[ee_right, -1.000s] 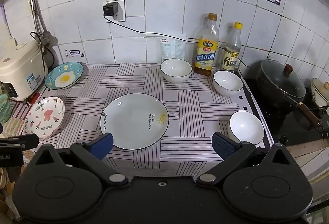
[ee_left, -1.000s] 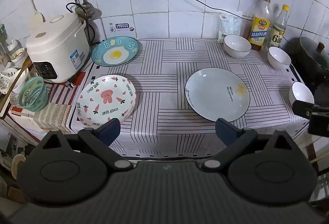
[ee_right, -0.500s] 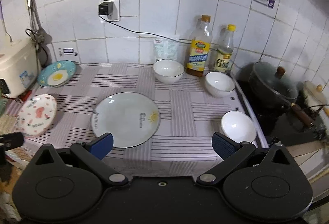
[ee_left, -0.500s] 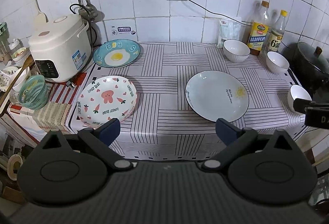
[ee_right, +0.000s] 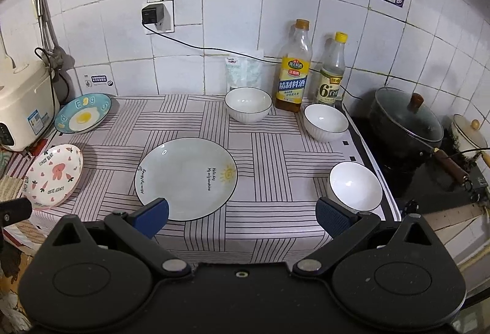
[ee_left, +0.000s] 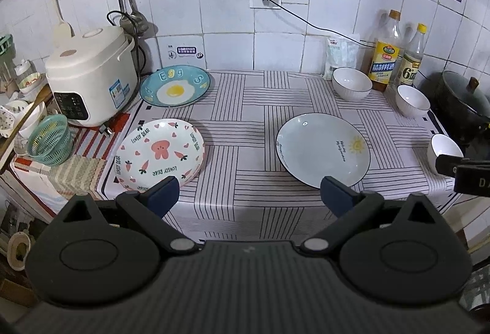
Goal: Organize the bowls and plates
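Three plates lie on the striped counter: a pale sun plate (ee_left: 323, 147) (ee_right: 186, 178) in the middle, a pink carrot plate (ee_left: 159, 154) (ee_right: 52, 176) front left, and a blue egg plate (ee_left: 175, 86) (ee_right: 82, 113) back left. Three white bowls stand to the right: one at the back (ee_left: 352, 83) (ee_right: 248, 104), one by the bottles (ee_left: 412, 100) (ee_right: 326, 126), one at the front right edge (ee_left: 444, 150) (ee_right: 355, 185). My left gripper (ee_left: 246, 196) hangs open before the counter's front edge, holding nothing. My right gripper (ee_right: 242, 216) is open too, between sun plate and front bowl.
A rice cooker (ee_left: 90, 75) and green basket (ee_left: 49, 139) stand at the left. Two bottles (ee_right: 294, 67) and a packet (ee_right: 243, 70) line the back wall. A dark lidded pot (ee_right: 405, 119) sits on the stove to the right. A cable crosses the tiles.
Both grippers have drifted slightly, so the counter shifts a little in each view. Their fingers stay spread and no dish has moved.
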{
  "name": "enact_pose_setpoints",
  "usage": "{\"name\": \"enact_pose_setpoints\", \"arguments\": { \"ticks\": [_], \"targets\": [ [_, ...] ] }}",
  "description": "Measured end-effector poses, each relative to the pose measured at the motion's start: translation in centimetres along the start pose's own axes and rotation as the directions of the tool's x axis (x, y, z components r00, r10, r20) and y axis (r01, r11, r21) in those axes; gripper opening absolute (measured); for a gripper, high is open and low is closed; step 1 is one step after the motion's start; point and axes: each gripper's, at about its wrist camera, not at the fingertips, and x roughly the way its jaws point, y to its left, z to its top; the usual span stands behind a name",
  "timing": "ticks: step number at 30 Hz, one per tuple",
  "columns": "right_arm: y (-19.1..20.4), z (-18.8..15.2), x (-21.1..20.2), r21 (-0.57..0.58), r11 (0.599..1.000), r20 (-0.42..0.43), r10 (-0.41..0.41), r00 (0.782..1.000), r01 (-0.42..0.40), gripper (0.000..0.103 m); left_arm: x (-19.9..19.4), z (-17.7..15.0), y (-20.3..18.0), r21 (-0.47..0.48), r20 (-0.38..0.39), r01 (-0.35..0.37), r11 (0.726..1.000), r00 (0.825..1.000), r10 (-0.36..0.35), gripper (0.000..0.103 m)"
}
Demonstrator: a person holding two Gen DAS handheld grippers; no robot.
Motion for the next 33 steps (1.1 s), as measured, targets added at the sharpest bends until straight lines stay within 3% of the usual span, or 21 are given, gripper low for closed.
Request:
{"name": "enact_pose_setpoints", "arguments": {
  "ticks": [33],
  "targets": [
    [0.35, 0.19, -0.57, -0.041, 0.999, 0.03, 0.025, 0.999, -0.024, 0.103, 0.4, -0.44, -0.71, -0.006, 0.026, 0.026, 1.0, 0.999, -0.025, 0.103]
  ]
}}
